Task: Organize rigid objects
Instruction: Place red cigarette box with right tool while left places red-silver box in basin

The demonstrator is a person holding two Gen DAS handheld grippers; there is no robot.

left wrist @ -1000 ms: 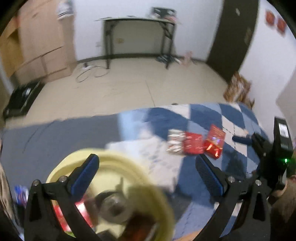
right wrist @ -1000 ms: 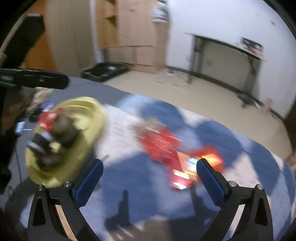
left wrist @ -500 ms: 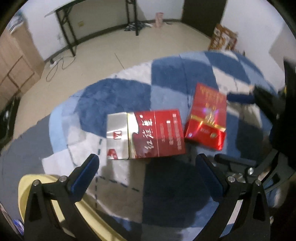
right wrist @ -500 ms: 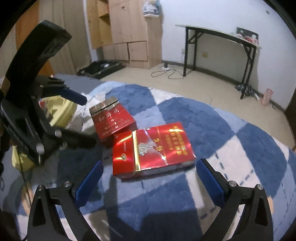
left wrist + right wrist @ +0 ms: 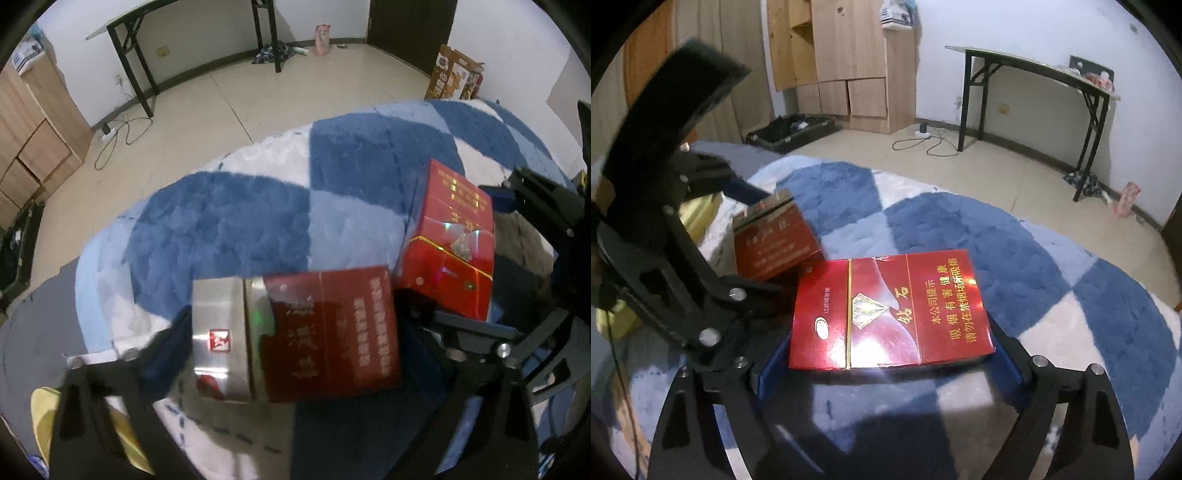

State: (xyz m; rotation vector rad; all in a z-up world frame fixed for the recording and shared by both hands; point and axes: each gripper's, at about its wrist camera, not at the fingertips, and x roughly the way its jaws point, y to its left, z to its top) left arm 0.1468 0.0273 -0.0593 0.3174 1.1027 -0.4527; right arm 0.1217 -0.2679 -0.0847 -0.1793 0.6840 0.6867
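Observation:
Two flat red boxes lie side by side on a blue-and-white checked blanket [image 5: 229, 229]. The red-and-silver box [image 5: 295, 332] sits between the fingers of my left gripper [image 5: 291, 343]. Its jaws are closing and the pads meet the box's two ends. In the right wrist view this box [image 5: 772, 240] lies at the left with the left gripper [image 5: 768, 236] around it. The red diamond-print box [image 5: 890, 314] lies between the fingers of my right gripper [image 5: 892, 350]. Those jaws are closing too, with pads against both short ends. In the left wrist view that box [image 5: 450, 243] is at the right.
A yellow bowl [image 5: 48, 417] stands at the blanket's near left edge, and the right wrist view shows the same yellow bowl [image 5: 701, 218] behind the left gripper. Beyond the blanket are tiled floor, a black-legged table [image 5: 1027, 74], wooden cabinets [image 5: 849, 55], floor cables [image 5: 118, 129] and a cardboard box [image 5: 454, 74].
Both grippers came down from above the bowl and blanket onto the two red boxes. Their jaws narrowed from wide open onto the boxes' ends.

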